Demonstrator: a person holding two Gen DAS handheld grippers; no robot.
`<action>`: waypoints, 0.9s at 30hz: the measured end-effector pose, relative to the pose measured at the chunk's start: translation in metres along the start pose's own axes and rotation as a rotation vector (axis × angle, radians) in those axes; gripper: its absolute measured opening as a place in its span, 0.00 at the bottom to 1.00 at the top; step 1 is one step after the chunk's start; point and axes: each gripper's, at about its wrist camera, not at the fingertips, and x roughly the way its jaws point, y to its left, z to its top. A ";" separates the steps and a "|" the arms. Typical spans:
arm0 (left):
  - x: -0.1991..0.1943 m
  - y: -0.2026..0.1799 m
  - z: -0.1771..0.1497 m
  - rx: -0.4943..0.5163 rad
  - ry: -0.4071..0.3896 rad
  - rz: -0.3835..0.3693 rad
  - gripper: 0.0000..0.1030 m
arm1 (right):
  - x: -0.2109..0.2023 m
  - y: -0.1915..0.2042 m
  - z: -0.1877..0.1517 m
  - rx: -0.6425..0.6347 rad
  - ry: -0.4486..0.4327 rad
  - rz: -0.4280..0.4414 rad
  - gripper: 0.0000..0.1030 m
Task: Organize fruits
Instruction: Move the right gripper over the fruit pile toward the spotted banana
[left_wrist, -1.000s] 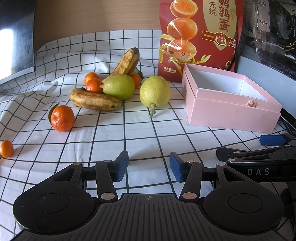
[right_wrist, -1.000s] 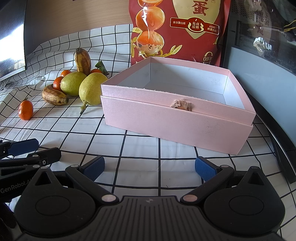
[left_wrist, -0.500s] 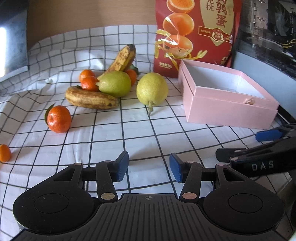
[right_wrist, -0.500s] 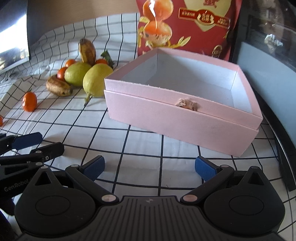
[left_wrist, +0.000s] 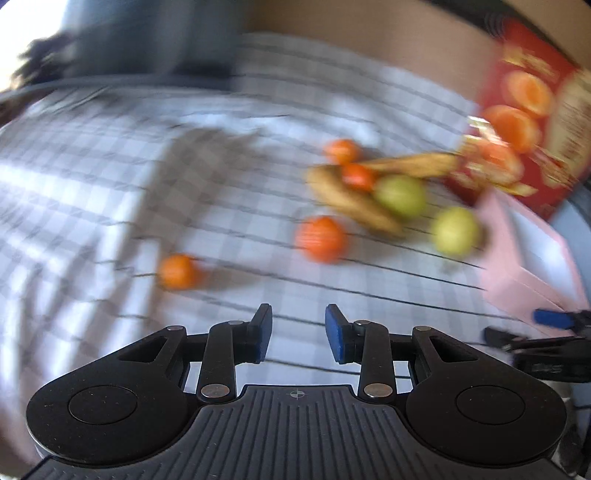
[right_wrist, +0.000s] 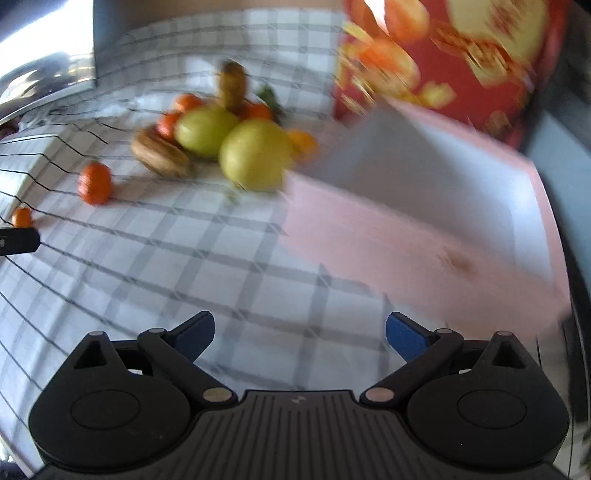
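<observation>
Both views are motion-blurred. Fruit lies on a checked cloth: two green-yellow pears (right_wrist: 255, 158) (right_wrist: 205, 131), two spotted bananas (right_wrist: 160, 155) (right_wrist: 232, 83), and several small oranges (right_wrist: 95, 184). An open pink box (right_wrist: 424, 206) stands to their right. In the left wrist view a lone orange (left_wrist: 178, 271) and a bigger orange (left_wrist: 320, 239) lie ahead of my left gripper (left_wrist: 298, 333), which is open and empty. My right gripper (right_wrist: 300, 336) is wide open and empty, in front of the box's near left corner.
A red snack bag (right_wrist: 454, 62) stands behind the box. A dark monitor (right_wrist: 44, 48) is at the far left. The cloth (right_wrist: 155, 258) rises in a fold at the left. The right gripper's tip (left_wrist: 554, 319) shows at the right edge of the left wrist view.
Both grippers have swung left, fast enough to blur the views. The fruit pile has shifted right in the left wrist view. Both grippers stay open and empty.
</observation>
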 end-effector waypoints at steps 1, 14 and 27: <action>-0.001 0.011 0.006 -0.018 0.023 0.040 0.35 | -0.001 0.011 0.011 -0.020 -0.017 0.020 0.97; -0.015 0.058 0.027 -0.031 0.022 -0.039 0.34 | 0.028 0.107 0.153 -0.314 -0.121 -0.007 0.67; -0.017 0.051 0.034 0.067 -0.002 -0.119 0.34 | 0.118 0.054 0.232 -0.184 0.168 -0.129 0.68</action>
